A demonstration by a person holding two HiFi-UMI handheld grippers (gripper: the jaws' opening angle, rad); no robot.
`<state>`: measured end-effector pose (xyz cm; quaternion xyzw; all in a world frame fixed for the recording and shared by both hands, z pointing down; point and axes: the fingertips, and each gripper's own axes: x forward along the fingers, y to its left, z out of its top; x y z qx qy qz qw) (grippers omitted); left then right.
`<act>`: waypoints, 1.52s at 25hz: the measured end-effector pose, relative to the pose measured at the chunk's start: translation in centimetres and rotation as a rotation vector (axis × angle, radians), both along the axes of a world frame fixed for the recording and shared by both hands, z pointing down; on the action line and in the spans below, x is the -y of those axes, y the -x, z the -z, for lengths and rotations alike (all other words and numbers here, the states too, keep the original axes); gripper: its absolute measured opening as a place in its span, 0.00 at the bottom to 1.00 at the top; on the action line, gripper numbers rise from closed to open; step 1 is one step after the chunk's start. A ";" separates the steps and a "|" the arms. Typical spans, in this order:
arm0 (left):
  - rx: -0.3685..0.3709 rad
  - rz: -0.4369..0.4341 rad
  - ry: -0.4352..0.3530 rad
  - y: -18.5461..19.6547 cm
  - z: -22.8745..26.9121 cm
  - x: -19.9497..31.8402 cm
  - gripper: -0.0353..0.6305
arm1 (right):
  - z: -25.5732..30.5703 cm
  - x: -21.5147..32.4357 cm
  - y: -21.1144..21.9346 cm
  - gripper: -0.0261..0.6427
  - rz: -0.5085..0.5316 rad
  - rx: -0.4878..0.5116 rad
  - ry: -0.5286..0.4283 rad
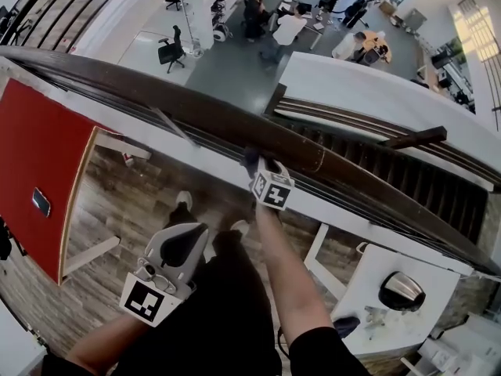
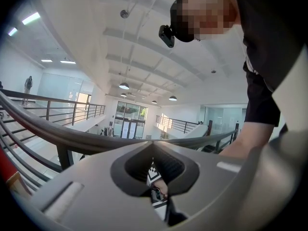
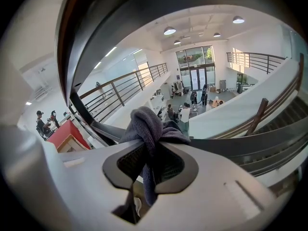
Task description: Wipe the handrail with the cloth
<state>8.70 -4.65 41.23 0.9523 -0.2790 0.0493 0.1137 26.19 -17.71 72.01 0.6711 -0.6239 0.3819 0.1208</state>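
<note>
A dark brown handrail point(image 1: 313, 155) runs slantwise from upper left to lower right in the head view. My right gripper point(image 1: 257, 165) is at the rail's near side, shut on a dark grey cloth point(image 1: 250, 159) that lies against the rail. In the right gripper view the bunched cloth point(image 3: 149, 124) is pinched between the jaws of the right gripper point(image 3: 150, 146), with the handrail point(image 3: 240, 146) just behind it. My left gripper point(image 1: 194, 233) hangs back over the person's legs, shut and empty. The left gripper view shows the left gripper point(image 2: 153, 146) below the handrail point(image 2: 72, 137).
Past the rail lies a lower floor with people at desks point(image 1: 290, 26) and an office chair point(image 1: 171, 51). A red panel point(image 1: 35, 155) stands at the left. A white table point(image 1: 368, 288) with a dark round object point(image 1: 401, 291) is at the lower right.
</note>
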 end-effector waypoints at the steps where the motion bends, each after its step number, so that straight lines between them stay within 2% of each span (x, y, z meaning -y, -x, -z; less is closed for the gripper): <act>1: 0.001 -0.003 -0.001 -0.2 0.0 -0.2 0.05 | 0.0 -0.2 -0.3 0.12 -0.001 -0.003 0.001; 27: 0.031 -0.080 -0.015 -3.3 0.0 -2.2 0.05 | 0.5 -3.8 -6.0 0.12 -0.006 -0.079 0.001; 38: 0.034 -0.096 0.010 -4.3 -0.6 -2.9 0.05 | 0.5 -6.1 -9.4 0.12 -0.021 -0.110 0.002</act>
